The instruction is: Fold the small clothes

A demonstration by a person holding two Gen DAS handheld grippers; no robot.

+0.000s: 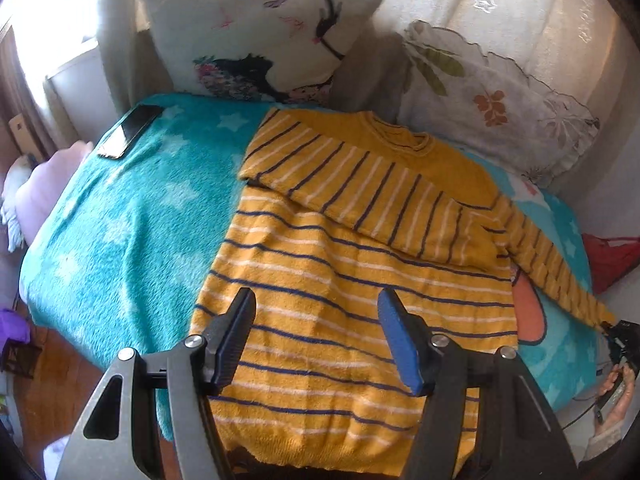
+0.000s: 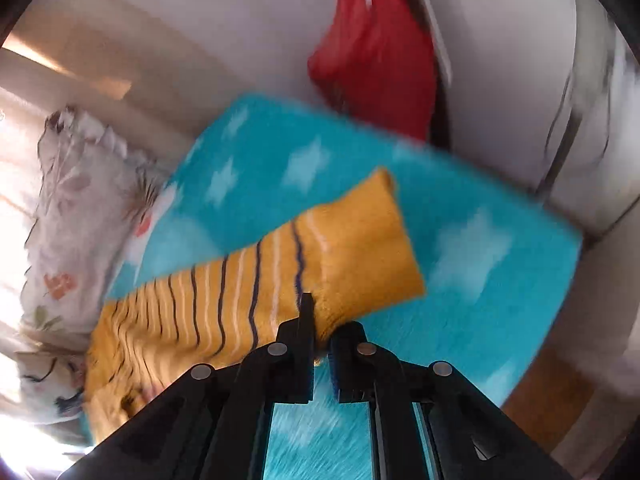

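Note:
A yellow sweater (image 1: pixel 344 280) with navy and white stripes lies flat on a turquoise star blanket (image 1: pixel 120 216). Its left sleeve (image 1: pixel 360 184) is folded across the chest. The right sleeve (image 1: pixel 552 268) stretches out to the right edge of the blanket. My left gripper (image 1: pixel 316 344) hovers open above the sweater's lower body, with nothing between its fingers. My right gripper (image 2: pixel 322 336) is shut on the right sleeve (image 2: pixel 248 280) near its plain yellow cuff (image 2: pixel 360 248). In the left wrist view it shows as a small dark shape, the right gripper (image 1: pixel 614 334), at the sleeve's end, with a hand (image 1: pixel 616 392) below it.
A black phone (image 1: pixel 130 130) lies on the blanket's far left corner. Two printed pillows (image 1: pixel 256 44) (image 1: pixel 492 100) lean against the curtain behind. A red bag (image 2: pixel 376 56) hangs beyond the blanket's right edge. Wooden floor (image 1: pixel 60 384) shows at the lower left.

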